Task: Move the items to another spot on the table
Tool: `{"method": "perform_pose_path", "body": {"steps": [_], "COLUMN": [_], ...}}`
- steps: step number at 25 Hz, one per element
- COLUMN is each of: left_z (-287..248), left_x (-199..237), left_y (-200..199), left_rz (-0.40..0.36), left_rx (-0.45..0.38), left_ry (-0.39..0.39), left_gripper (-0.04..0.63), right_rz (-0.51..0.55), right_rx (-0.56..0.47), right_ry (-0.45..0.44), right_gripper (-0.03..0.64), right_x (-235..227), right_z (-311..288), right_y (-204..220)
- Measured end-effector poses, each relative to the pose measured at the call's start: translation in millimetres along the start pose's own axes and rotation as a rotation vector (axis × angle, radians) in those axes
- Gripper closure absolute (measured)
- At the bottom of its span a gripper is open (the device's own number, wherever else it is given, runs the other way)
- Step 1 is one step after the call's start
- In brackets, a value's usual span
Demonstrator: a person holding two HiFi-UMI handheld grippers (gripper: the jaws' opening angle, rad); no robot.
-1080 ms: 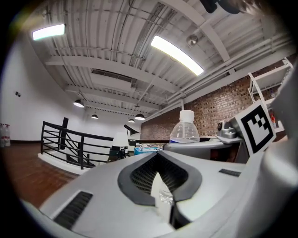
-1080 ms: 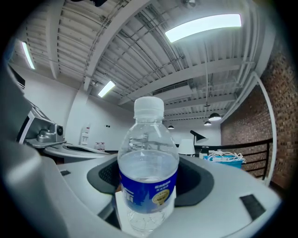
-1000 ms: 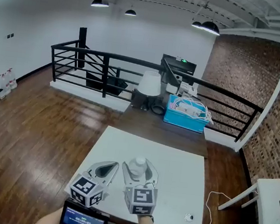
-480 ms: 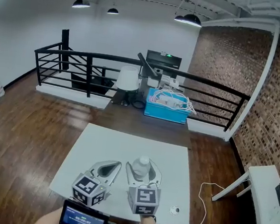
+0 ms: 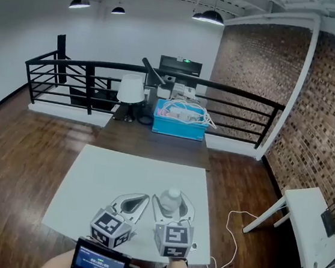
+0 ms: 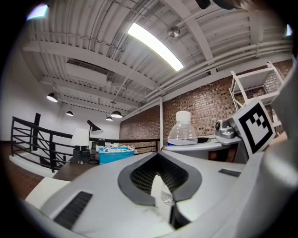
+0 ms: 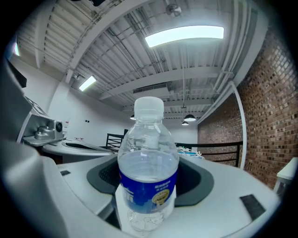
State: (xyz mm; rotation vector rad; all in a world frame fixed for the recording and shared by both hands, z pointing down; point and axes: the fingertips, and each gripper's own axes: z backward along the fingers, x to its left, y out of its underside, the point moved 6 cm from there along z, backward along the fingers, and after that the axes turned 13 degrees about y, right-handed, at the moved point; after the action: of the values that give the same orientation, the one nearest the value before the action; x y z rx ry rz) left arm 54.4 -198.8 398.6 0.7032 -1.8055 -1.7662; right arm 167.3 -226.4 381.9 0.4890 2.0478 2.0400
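Clamped between the jaws of the right gripper [image 5: 171, 204]: small clear plastic water bottle with white screw cap and blue label [image 7: 148, 173], upright, pads on the lower body at label height. Beneath the tool, white tabletop [image 5: 120, 173]; lifted or resting, not possible to tell. Filled with water to about the shoulder, cap on. Judged fairly light but bottom-weighted; thin wall likely to dent under a hard squeeze, smooth label likely slippery. Best taken as held now, low on the body, kept upright. Just alongside to the left: left gripper [image 5: 130, 204], jaws drawn together, nothing gripped. Well ahead of both tools, past the far table edge, on a dark desk [image 5: 154, 144]: open blue box [image 5: 178, 127] heaped with white cables [image 5: 182, 109].
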Motion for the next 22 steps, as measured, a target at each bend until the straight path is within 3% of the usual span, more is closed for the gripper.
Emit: {"method": "perform_pose_path", "body": {"steps": [8,22], "left_z": [-43,-99], "left_x": [-28,-66], "left_y": [8,30], "left_rz": [-0.008,0.023], "left_rx": [-0.011,0.001], "left_ry": [0.04,0.13], "left_gripper": [0.572,0.572], "right_rz": [0.013,0.002], "right_rx": [0.008,0.034], "right_ry": [0.068,0.156], "right_gripper": [0.327,0.327], "right_x": [-55,-112], "right_z": [15,21], "right_y": [16,58]}}
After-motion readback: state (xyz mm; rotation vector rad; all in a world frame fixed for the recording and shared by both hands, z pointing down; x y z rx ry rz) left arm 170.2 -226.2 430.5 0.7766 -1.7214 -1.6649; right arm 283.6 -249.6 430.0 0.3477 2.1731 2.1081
